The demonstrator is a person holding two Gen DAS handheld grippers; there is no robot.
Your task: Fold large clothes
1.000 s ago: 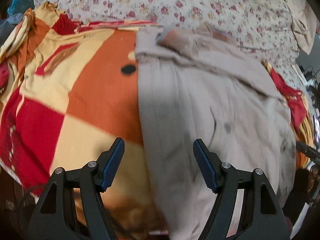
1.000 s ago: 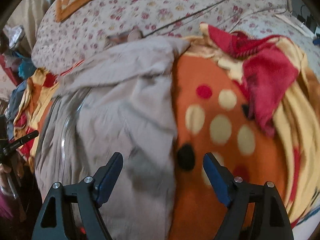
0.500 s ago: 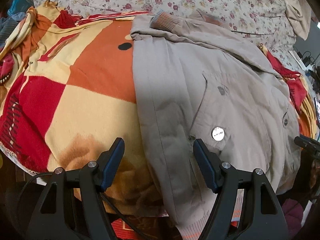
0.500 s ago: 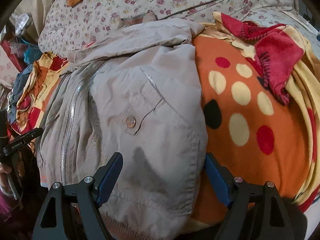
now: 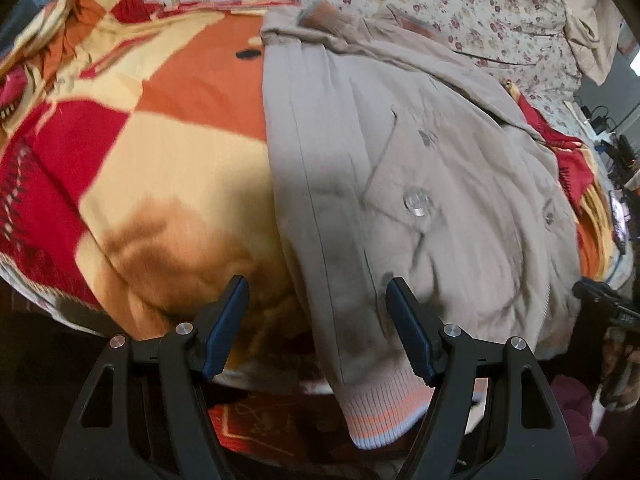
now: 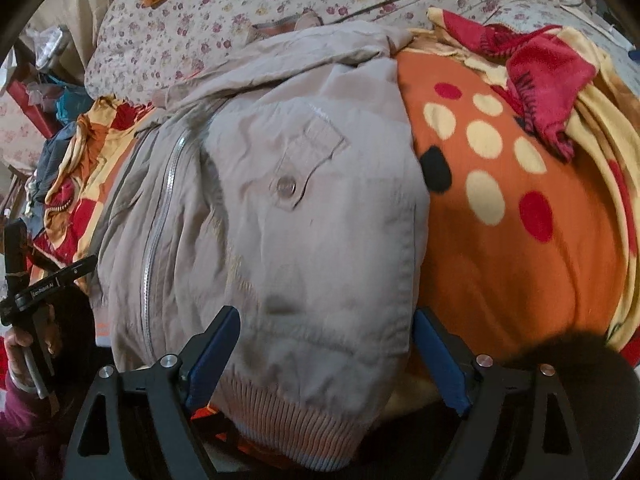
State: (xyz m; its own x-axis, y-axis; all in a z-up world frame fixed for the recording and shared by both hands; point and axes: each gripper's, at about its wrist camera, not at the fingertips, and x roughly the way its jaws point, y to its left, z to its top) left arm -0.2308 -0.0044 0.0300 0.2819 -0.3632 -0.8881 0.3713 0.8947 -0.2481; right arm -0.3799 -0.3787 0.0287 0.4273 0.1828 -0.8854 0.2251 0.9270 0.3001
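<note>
Beige zip-front jacket (image 5: pixel 400 184) of light woven cloth lies spread on a bed, on top of an orange, red and cream fleece blanket (image 5: pixel 160 152), its striped ribbed hem (image 5: pixel 384 412) hanging over the near edge of the bed and its collar toward the far side. Its long axis runs from that near edge straight away from both tongs, so the hem is the part closest to them.

The left tongs (image 5: pixel 316 316) stand apart with nothing clamped: their right pad sits over the jacket's left side edge, their left pad over bare blanket, so that edge runs between them. The right tongs (image 6: pixel 326 346) are also apart and grip nothing; the jacket's other hem corner (image 6: pixel 304 420) lies between their pads, and the jaws have just been opening wider. Each hand is near its own corner, neither clearly nearer.

Farther off come the snap-buttoned chest pocket (image 6: pixel 308 160) and the silver zip (image 6: pixel 160 208), then the folded sleeve across the top, then the floral bedsheet (image 6: pixel 240 12) at the far edge.

Compared with a second ago, both views have drawn back toward the near edge of the bed: the hem, then out of sight, now shows in full, and the collar sits farther away. I judge the coming move to be a pinch on both hem corners, to carry them toward the collar.
</note>
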